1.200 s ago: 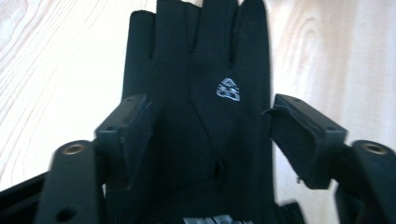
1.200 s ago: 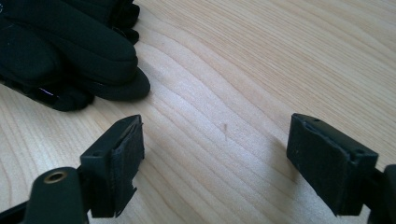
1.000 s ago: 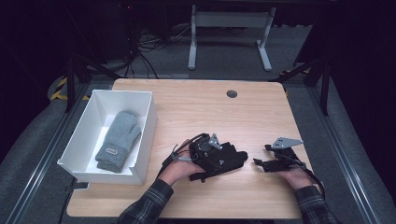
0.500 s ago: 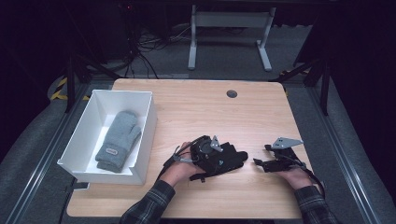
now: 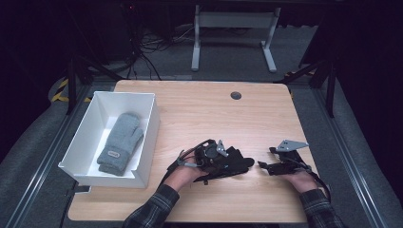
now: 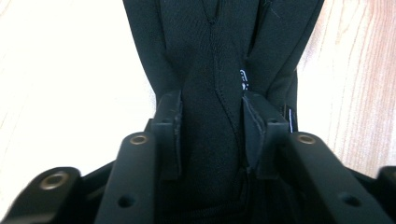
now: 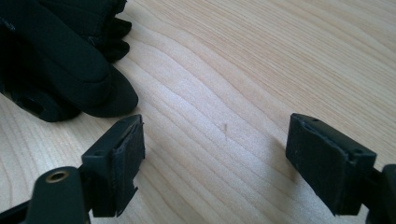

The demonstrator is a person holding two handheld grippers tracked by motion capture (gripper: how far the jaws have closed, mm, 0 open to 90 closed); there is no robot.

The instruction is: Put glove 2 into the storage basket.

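- My left gripper (image 6: 210, 135) has just been closing; its pads now pinch the black glove (image 6: 219, 70) on the table (image 5: 199, 109).
- My right gripper (image 7: 215, 158) sits wide open, holding nothing.
- Next, I judge: lift the glove to the white bin (image 5: 90, 133), beside the grey mitten (image 5: 121, 142).

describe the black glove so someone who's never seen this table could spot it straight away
On the wooden table, look right of the white bin, near the front edge. The black glove lies there, pinched between the left gripper pads. Unlike the grey mitten inside the bin, it is dark and out on the tabletop.
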